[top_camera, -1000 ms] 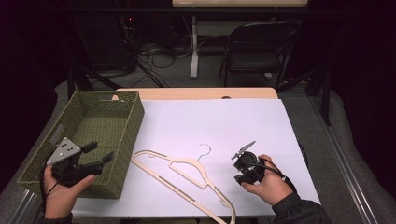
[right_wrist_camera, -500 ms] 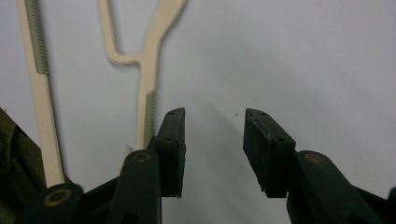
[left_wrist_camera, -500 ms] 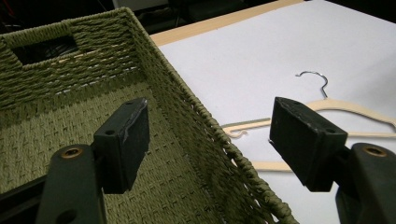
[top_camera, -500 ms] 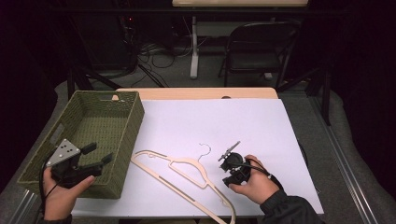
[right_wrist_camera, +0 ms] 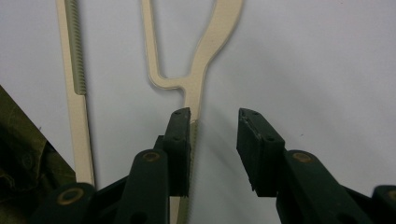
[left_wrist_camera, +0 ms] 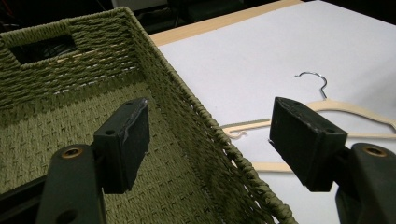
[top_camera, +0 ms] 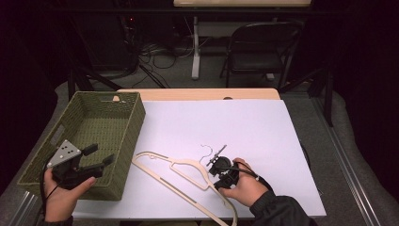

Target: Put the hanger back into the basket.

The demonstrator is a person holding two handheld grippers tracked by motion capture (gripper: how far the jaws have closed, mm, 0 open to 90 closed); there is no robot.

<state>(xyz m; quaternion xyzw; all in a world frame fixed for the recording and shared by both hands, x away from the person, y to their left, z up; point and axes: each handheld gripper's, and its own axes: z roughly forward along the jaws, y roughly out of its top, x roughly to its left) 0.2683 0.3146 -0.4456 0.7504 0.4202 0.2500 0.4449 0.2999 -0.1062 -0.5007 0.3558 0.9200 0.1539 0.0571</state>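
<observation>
Since the right gripper is down at the white sheet with its jaws parted and only one of them lined up on the hanger, I'd say the likeliest flub is a pinch that catches nothing. In the right gripper view the left jaw sits right over the shoulder bar near the notch, while the other jaw hangs over bare white table cover, so closing from here could just shove the thin bar sideways or skate over the top of it. The hanger lies flat on the cover just beside the woven green basket, metal hook pointing away from the person, and flat things like that are a pain to get under. If it does get grabbed this far out on one arm, I'd expect it to swing and droop. The left gripper hovers over the basket's near corner, jaws wide apart, holding nothing, so no help there.
</observation>
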